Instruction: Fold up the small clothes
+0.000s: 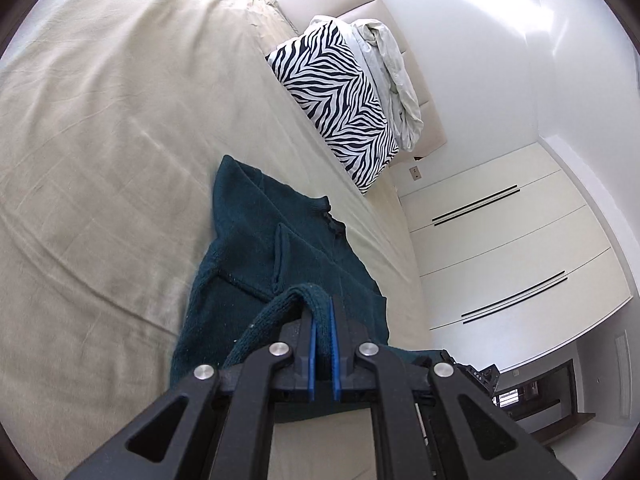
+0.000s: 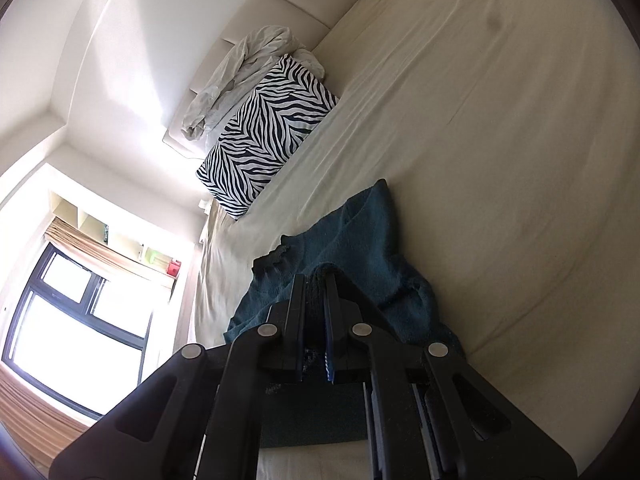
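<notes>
A dark teal knitted sweater (image 1: 256,240) lies on the beige bed sheet (image 1: 100,140), partly lifted at its near end. In the left wrist view my left gripper (image 1: 322,312) is shut on a rolled knit edge of the sweater, which loops over the blue pads. In the right wrist view the same sweater (image 2: 360,232) stretches away from my right gripper (image 2: 316,284), whose jaws are shut on a bunched edge of the knit. The sweater's collar (image 2: 272,258) faces the pillow side. Cloth hangs under both grippers.
A zebra-striped pillow (image 1: 336,96) lies at the head of the bed with crumpled white bedding (image 1: 392,76) behind it. White wardrobe doors (image 1: 500,248) stand beyond the bed edge. A bright window (image 2: 76,312) with a curtain is at the right wrist view's left.
</notes>
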